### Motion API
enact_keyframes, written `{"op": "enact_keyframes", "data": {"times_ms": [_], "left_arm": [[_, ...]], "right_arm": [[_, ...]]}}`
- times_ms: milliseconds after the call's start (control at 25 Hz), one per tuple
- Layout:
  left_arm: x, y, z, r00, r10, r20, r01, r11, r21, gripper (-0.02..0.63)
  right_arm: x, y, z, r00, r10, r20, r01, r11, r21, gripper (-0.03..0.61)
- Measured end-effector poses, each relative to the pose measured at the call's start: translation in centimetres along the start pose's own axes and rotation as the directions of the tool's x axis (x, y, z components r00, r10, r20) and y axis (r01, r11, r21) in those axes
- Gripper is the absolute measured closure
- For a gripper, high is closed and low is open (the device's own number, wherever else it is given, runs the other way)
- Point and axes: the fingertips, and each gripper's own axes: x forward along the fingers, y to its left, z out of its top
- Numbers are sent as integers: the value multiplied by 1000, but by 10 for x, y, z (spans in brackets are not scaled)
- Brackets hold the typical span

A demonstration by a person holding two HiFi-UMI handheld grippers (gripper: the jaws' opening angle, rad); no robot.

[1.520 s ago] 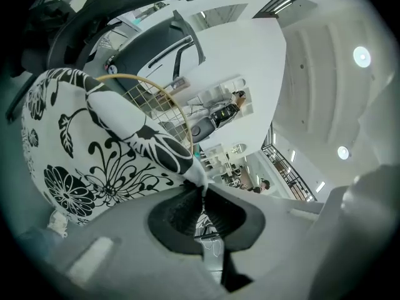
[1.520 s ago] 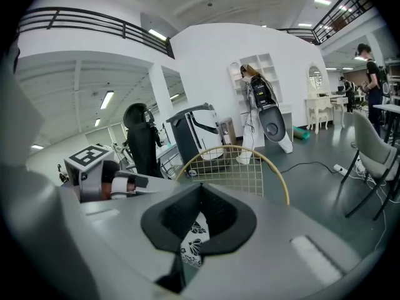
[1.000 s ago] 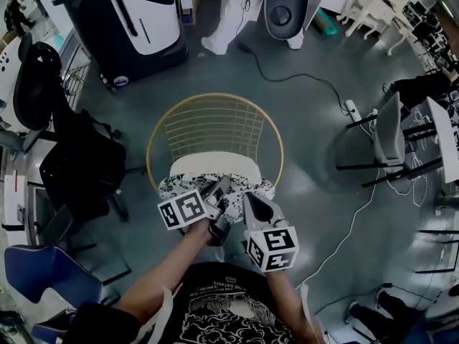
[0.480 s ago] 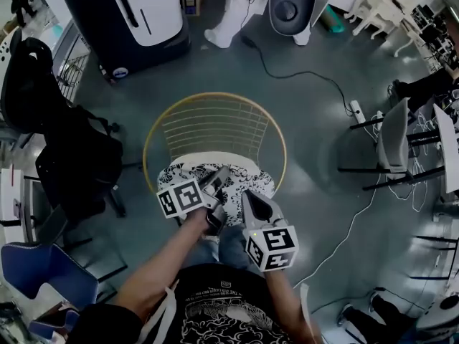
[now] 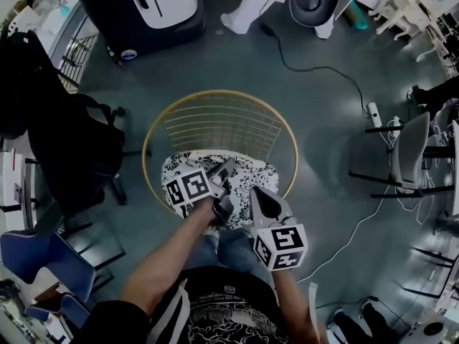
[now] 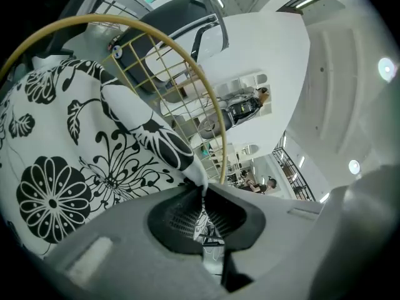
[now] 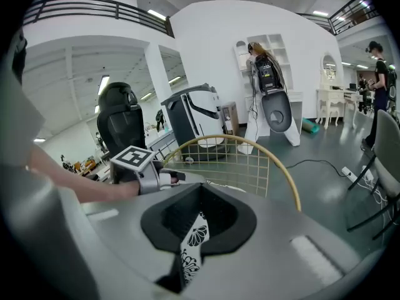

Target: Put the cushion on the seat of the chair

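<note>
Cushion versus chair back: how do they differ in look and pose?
The cushion is soft white fabric printed with black flowers; the chair back is a bare wire grid inside a gold-coloured hoop. The cushion spreads roughly level; the chair back curves upright behind it. Both have rounded outlines.

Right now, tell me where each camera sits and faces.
Head view: on the person's head, steeply down onto chair and cushion; both forearms show.
Left gripper view: on the left hand-held gripper, along its jaws pinching the cushion; only jaws show.
Right gripper view: on the right hand-held gripper, toward the chair back; the left forearm shows.
Shared: both gripper views see that chair back.
</note>
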Motion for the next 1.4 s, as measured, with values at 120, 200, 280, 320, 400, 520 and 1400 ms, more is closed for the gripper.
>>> {"op": "enact_keyframes", "data": {"times_ms": [120,200,280,320,400,520,1400], "left_arm": [[17,10,3,1000,22,-14,-22,1000,-9,598],[29,18,5,999,34,-26,-34,999,-17,598],[40,27,7,998,48,-35,-49,999,-22,597],[45,31,8,998,56,-39,-57,998,-24,597],[56,41,10,996,70,-50,-71,997,-26,597],[67,55,8,993,93,-70,-96,995,-41,597],[108,87,13,973,185,-138,-195,979,-62,499]], "right_arm": [[13,-8,-3,1000,15,-21,-15,1000,16,580],[25,-14,-4,999,27,-31,-26,999,24,580],[37,-19,-5,998,43,-36,-42,999,31,580],[44,-22,-6,998,49,-42,-48,998,33,580],[55,-30,-9,997,54,-57,-52,998,36,580],[67,-38,-13,995,61,-83,-58,997,42,580],[100,-69,-23,979,116,-169,-99,990,102,580]]}}
